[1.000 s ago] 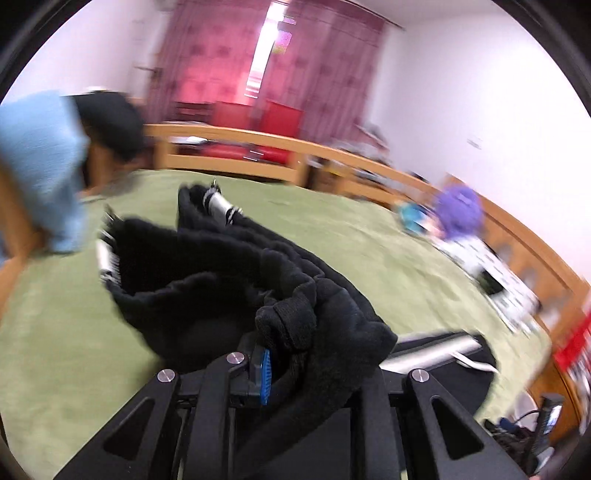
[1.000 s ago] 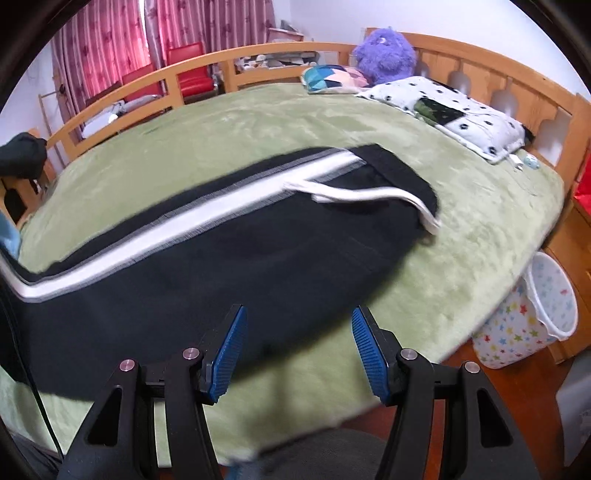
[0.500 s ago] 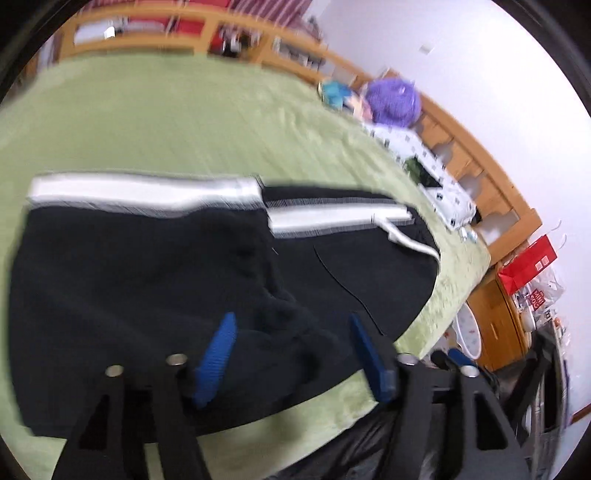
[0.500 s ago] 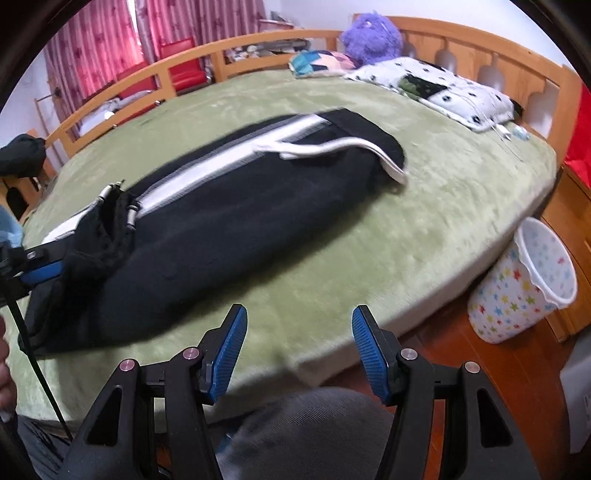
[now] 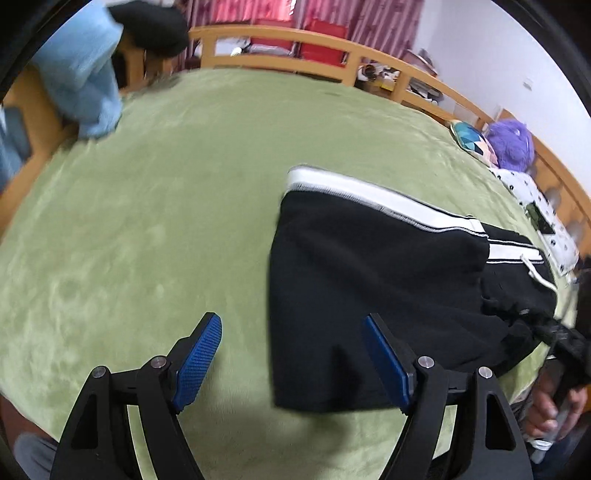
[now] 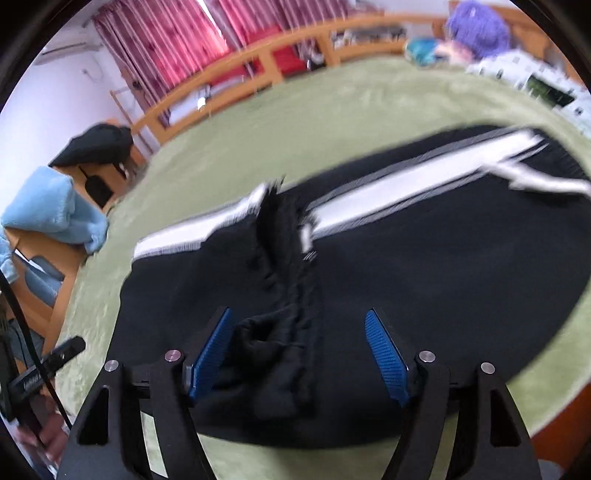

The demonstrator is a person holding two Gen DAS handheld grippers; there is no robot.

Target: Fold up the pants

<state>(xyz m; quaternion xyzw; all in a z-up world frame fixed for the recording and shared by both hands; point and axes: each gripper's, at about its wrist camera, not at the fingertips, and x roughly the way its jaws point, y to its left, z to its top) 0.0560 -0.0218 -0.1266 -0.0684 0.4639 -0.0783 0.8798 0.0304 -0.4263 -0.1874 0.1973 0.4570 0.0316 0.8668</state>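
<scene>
Black pants (image 5: pixel 373 280) with a white side stripe lie folded over on the green bed, to the right in the left wrist view. My left gripper (image 5: pixel 291 354) is open and empty, hovering over the fold's left edge. In the right wrist view the pants (image 6: pixel 424 273) fill the middle, with the bunched leg cuffs (image 6: pixel 284 236) lying on top. My right gripper (image 6: pixel 299 350) is open, with the cuff fabric between its blue pads but not clamped.
The green blanket (image 5: pixel 147 206) covers the bed. A light blue cloth (image 5: pixel 85 85) and a dark garment (image 5: pixel 151 22) hang on the wooden rail at far left. A purple plush (image 5: pixel 511 142) and dotted pillow (image 5: pixel 539 199) lie at far right.
My left gripper let go of the pant cuffs after carrying them over onto the waist, then drew back left. My right gripper moved in over the cuffs.
</scene>
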